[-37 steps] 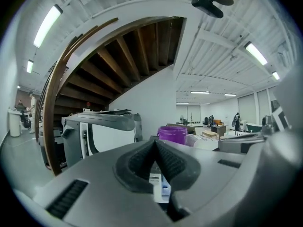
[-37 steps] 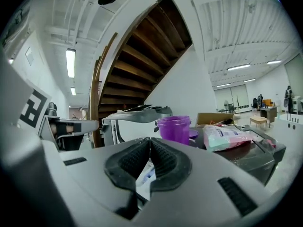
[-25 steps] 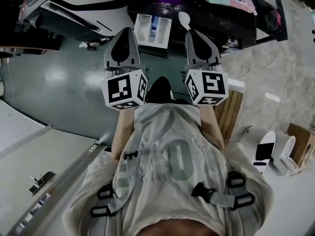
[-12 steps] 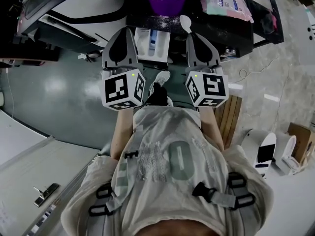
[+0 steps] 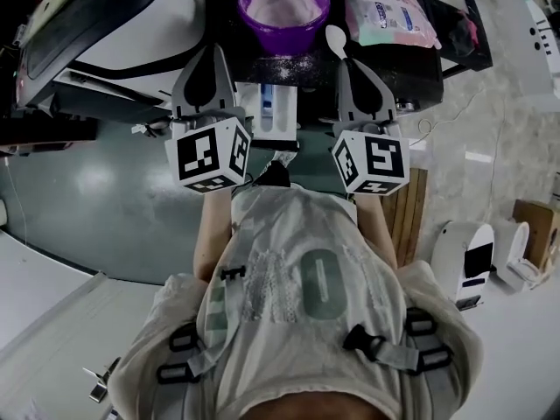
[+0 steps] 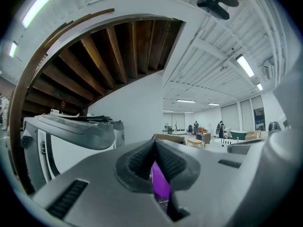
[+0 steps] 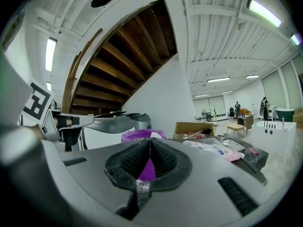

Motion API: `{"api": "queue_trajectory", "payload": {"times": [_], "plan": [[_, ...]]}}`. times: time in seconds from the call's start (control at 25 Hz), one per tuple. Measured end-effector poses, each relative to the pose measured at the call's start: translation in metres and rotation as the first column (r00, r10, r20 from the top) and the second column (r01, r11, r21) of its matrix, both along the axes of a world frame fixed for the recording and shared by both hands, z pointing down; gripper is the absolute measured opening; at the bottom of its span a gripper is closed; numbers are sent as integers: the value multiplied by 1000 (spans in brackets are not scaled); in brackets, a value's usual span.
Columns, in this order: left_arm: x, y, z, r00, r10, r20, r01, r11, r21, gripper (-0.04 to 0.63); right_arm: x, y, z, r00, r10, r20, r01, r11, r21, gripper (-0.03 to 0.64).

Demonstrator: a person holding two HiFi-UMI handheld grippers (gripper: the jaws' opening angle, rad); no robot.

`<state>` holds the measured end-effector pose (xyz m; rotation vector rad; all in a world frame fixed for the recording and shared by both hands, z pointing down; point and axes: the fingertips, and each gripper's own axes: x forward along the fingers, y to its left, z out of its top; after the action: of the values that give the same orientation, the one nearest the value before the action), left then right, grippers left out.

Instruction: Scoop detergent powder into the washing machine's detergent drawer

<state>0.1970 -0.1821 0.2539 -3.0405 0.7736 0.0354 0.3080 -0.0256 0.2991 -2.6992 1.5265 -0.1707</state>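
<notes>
**Status.** The left gripper (image 6: 155, 146) had its jaws shut pad to pad and held nothing. The right gripper (image 7: 150, 144) was likewise shut and empty. Both were raised side by side in front of the person (image 5: 306, 287), pointing at the black worktop (image 5: 398, 59).

**Location of parts.**
- The round purple plastic bowl (image 5: 284, 23), filled with pale detergent powder (image 5: 284, 3), stood at the far edge of the worktop, towards its left end.
- The white plastic scoop (image 5: 335, 38) lay flat on the worktop just right of the bowl. It was just beyond the right gripper's tips and not touching them.
- The pink-and-white detergent packet (image 5: 389, 11) lay towards the far right corner.
- The white detergent drawer (image 5: 271, 108) stood pulled out below the near edge, between the two grippers, with a blue insert showing.
- The white washing machine (image 5: 114, 24) sat left of the worktop.

**Stage.** Scooping had probably not started, as the scoop lay unheld.

**Hazards.**
1. Shut jaws would push the scoop away rather than grasp it, so open them first.
2. The scoop was thin and lay flat. A shallow pinch could let it twist and tip its load.
3. Loose grains were already scattered along the near edge. A heaped scoop carried from bowl to drawer would likely shed more.
4. A careless approach could knock the bowl.
</notes>
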Motion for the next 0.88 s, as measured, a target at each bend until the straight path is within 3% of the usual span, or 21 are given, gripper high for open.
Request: {"api": "queue_trajectory", "payload": {"times": [0.52,0.72,0.88], "plan": [[40,-45,-2,997,76,16,-76,997,-11,20,29,-22,-22,995,96,-37,-96,995,-2,11],[45,-54,0,996,83,32,-83,997,-8,20,36,-44,-40,995,36,-95,-39,999,-26,11],[46,-64,2,996,80,35,-80,997,-17,20,42,-68,-57,975,-88,-206,64,990,-122,11]]}}
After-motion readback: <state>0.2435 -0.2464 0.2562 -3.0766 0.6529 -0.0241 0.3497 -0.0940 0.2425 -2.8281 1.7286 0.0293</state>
